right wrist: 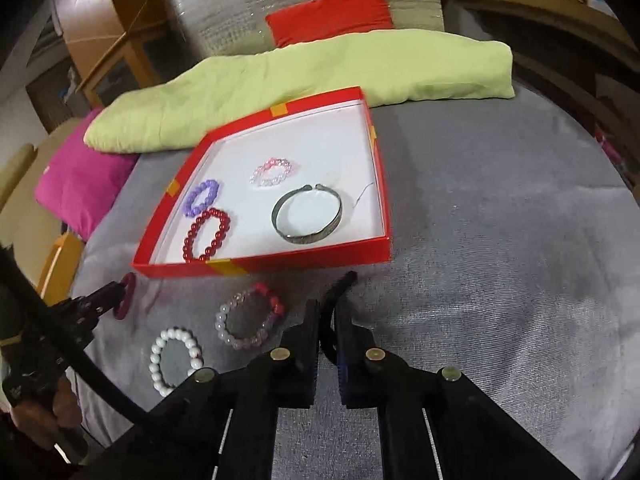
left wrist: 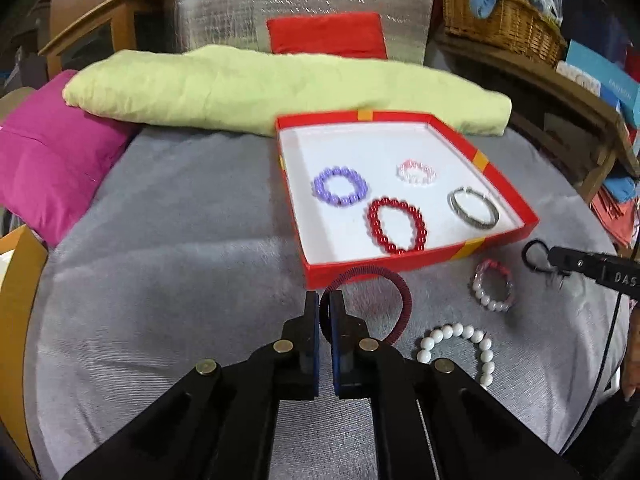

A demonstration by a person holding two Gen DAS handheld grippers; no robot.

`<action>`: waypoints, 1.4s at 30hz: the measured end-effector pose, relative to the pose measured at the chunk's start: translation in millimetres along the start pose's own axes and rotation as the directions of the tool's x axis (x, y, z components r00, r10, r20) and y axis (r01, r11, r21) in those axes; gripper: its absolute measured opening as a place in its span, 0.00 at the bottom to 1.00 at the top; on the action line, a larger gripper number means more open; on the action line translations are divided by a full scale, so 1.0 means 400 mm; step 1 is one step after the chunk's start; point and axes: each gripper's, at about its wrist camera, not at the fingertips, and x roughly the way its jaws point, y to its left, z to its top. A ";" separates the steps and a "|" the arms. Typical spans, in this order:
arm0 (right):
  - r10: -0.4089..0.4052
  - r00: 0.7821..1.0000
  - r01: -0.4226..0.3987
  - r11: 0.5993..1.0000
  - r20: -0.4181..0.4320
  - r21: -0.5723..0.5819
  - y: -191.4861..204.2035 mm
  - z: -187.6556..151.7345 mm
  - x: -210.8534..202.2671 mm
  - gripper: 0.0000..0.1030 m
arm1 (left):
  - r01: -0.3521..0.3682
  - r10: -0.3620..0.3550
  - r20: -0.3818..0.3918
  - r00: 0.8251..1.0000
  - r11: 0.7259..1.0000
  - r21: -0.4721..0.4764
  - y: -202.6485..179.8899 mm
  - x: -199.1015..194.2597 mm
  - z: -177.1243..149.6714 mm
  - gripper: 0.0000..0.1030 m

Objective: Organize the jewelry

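A red box (left wrist: 508,178) (right wrist: 260,266) with a white floor holds a purple bead bracelet (left wrist: 340,186) (right wrist: 202,197), a pink one (left wrist: 416,171) (right wrist: 274,172), a red one (left wrist: 396,225) (right wrist: 206,240) and a metal cuff (left wrist: 474,208) (right wrist: 307,214). My left gripper (left wrist: 325,300) (right wrist: 120,296) is shut on a maroon ribbed bangle (left wrist: 404,300) (right wrist: 127,294) just before the box's near wall. My right gripper (right wrist: 327,312) (left wrist: 536,256) is shut on a thin black bangle (right wrist: 340,286) (left wrist: 534,255). A white pearl bracelet (left wrist: 472,344) (right wrist: 174,356) and a pale-and-red bead bracelet (left wrist: 494,290) (right wrist: 250,318) lie on the grey cloth.
A grey cloth (left wrist: 180,240) (right wrist: 500,220) covers the surface. A green folded cloth (left wrist: 260,88) (right wrist: 320,72) lies behind the box, a magenta cushion (left wrist: 52,160) (right wrist: 80,176) at the left. A wicker basket (left wrist: 500,16) stands at the back right.
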 end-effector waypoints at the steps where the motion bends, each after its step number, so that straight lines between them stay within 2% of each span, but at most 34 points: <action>1: 0.001 1.000 -0.001 1.000 0.003 0.000 0.001 -0.001 -0.008 0.07 | -0.007 0.007 0.006 1.000 1.000 -0.006 0.004 -0.004 0.002 0.05; 4: 0.019 0.999 -0.019 1.000 0.027 0.003 0.016 0.002 -0.012 0.07 | -0.081 0.082 0.033 0.996 0.997 -0.005 0.005 -0.011 0.009 0.05; 11: 0.073 0.992 -0.075 0.997 0.107 0.019 0.033 0.012 -0.046 0.07 | -0.133 0.136 0.077 0.988 0.990 -0.037 0.000 -0.029 0.020 0.05; 16: 0.082 0.990 -0.085 0.996 0.115 0.023 0.039 0.015 -0.049 0.07 | -0.166 0.168 0.079 0.983 0.986 -0.030 -0.028 -0.028 0.026 0.05; 33: 0.095 0.988 -0.098 0.995 0.124 0.018 0.044 0.012 -0.055 0.07 | -0.189 0.188 0.086 0.978 0.982 0.000 -0.095 -0.029 0.037 0.05; 42: 0.092 0.992 -0.095 0.995 0.089 0.028 0.036 0.012 -0.041 0.07 | -0.199 0.197 0.078 0.977 0.980 0.008 -0.102 -0.022 0.035 0.05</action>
